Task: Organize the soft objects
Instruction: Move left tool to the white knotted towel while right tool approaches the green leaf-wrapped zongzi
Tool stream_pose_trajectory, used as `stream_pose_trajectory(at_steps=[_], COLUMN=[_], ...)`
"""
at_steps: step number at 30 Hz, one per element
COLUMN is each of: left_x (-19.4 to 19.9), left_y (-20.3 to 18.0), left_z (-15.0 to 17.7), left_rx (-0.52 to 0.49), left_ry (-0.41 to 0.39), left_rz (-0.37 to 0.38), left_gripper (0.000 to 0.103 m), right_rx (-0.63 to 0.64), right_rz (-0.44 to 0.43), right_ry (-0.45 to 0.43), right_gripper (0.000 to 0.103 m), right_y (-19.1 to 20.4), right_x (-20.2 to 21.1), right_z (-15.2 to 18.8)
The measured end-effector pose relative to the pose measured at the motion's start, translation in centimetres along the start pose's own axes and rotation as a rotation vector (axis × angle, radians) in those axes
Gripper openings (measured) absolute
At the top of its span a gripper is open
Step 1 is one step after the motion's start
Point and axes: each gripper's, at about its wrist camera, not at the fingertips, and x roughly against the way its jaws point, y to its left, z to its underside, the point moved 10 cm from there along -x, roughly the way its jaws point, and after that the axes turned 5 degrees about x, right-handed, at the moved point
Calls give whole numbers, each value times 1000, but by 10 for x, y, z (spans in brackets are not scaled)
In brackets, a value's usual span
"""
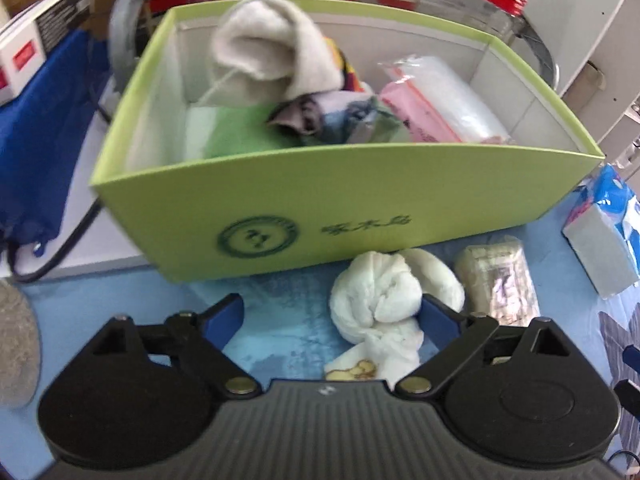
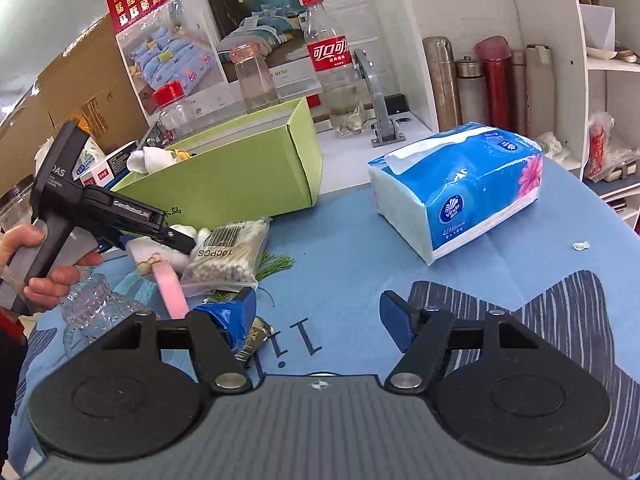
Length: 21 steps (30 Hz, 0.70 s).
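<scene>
Here we find the white rolled cloth (image 1: 374, 300) lying on the blue tablecloth (image 1: 280, 320), just in front of the green box (image 1: 320, 216), our landmark for everything else. Our left gripper (image 1: 332, 312) hangs over that cloth with its jaws spread wide; the cloth lies between the blue pads, against the right one, and is not squeezed. Inside the green box we see a grey-white towel (image 1: 260, 52) piled at the back, a crumpled multicoloured cloth (image 1: 320, 116) in the middle and a clear bag with a pink item (image 1: 432, 108) to the right. A bag of cotton swabs (image 2: 230, 250) rests in front of the box, beside the white cloth. To the box's right stands a blue tissue pack (image 2: 460, 188). Our right gripper (image 2: 320, 320) is open too, holding nothing, above bare tablecloth well in front of the box. Behind the box stands a cola bottle (image 2: 332, 64).
</scene>
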Motion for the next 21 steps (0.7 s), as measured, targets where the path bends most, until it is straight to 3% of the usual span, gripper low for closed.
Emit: stream_pose_trajectory(at_steps=[4, 5, 8, 9, 14, 17, 21], left_x=[28, 35, 53, 58, 98, 110, 96], left_y=[36, 46, 90, 103, 118, 97, 65], left_z=[21, 26, 49, 57, 78, 60, 40], left_rx=[67, 74, 75, 89, 168, 140, 93], left_ry=[-49, -62, -85, -86, -166, -228, -233], left_rz=[-45, -86, -307, -332, -267, -210, -160], left_gripper=[96, 96, 95, 94, 94, 94, 94], right_rx=[-2, -4, -11, -11, 1, 5, 30], right_rz=[-5, -9, -22, -27, -45, -67, -76], right_ry=[9, 9, -2, -7, -17, -20, -24], right_gripper=[55, 55, 55, 55, 55, 56, 56], right_y=[-1, -1, 1, 3, 12, 20, 29], right_x=[-1, 0, 2, 3, 5, 4, 7], right_z=[3, 4, 3, 3, 2, -1, -3])
